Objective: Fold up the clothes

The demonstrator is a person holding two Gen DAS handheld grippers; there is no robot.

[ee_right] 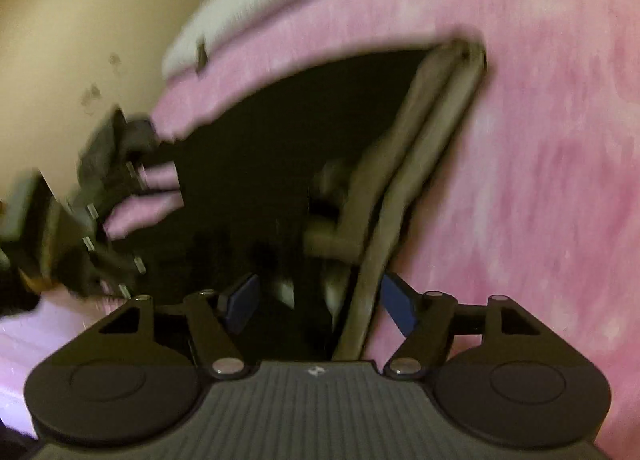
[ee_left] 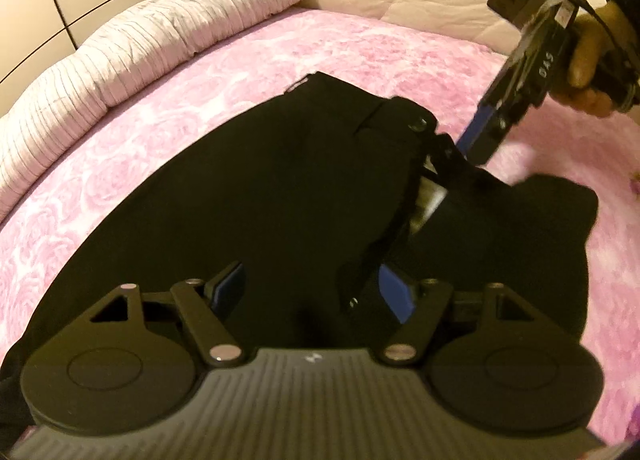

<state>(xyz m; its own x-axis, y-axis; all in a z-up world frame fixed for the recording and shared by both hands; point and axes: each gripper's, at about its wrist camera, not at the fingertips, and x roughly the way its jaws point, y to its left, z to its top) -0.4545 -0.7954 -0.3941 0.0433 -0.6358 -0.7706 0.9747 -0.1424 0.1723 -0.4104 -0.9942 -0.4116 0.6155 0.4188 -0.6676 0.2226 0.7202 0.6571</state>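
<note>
You had the black trousers [ee_left: 260,188] spread on the pink bedcover [ee_left: 380,48], mid-fold, I judged. Your left gripper [ee_left: 316,288] and right gripper [ee_right: 318,300] both stood open, holding nothing. Next, you needed a firm grip on the waistband [ee_right: 416,164].

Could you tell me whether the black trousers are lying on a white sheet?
No, the black trousers lie on a pink blanket.
</note>
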